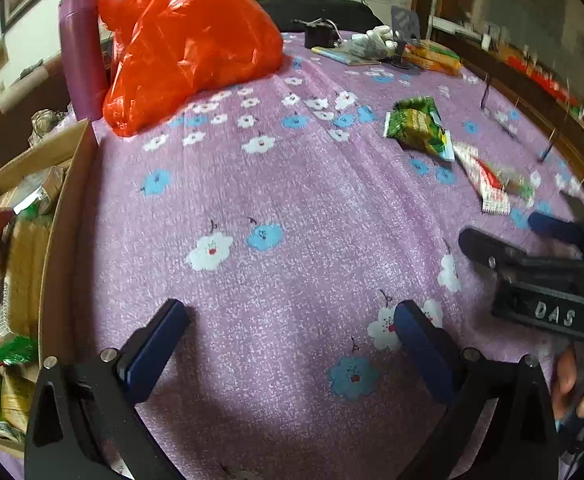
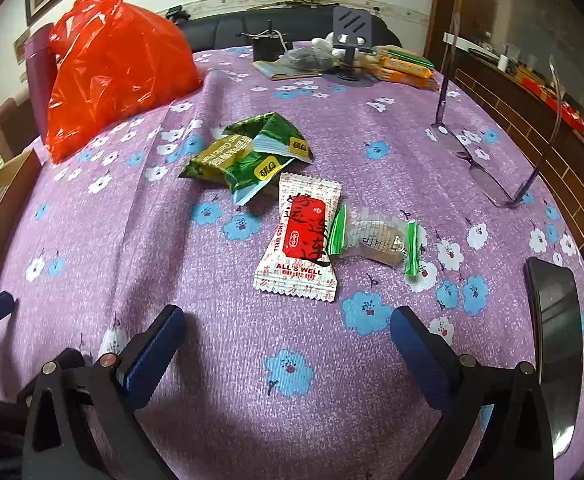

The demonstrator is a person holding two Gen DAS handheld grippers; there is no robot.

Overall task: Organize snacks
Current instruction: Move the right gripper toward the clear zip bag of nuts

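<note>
While both claws hover spread over the table, nothing sits between either pair of pads.

Left gripper (image 1: 289,344) and right gripper (image 2: 287,344): jaws wide apart, both tilted down at the purple flowered tablecloth (image 2: 219,360). Snacks lie loose ahead of the right gripper: white-and-red packet (image 2: 298,238), long axis running away from the gripper, its "ALL'S WELL" end nearest it; clear green-ended wrapped sweet (image 2: 376,236) touching its right edge, long axis crosswise; green packets (image 2: 247,156) crumpled just beyond, no clear axis. Cardboard box (image 1: 57,216) at the table's left edge, already holding snack packs. Orange plastic bag (image 1: 183,44) at the far left, purple bottle (image 1: 81,56) upright beside it. Glasses (image 2: 488,176) right, well apart from the snacks.
</note>
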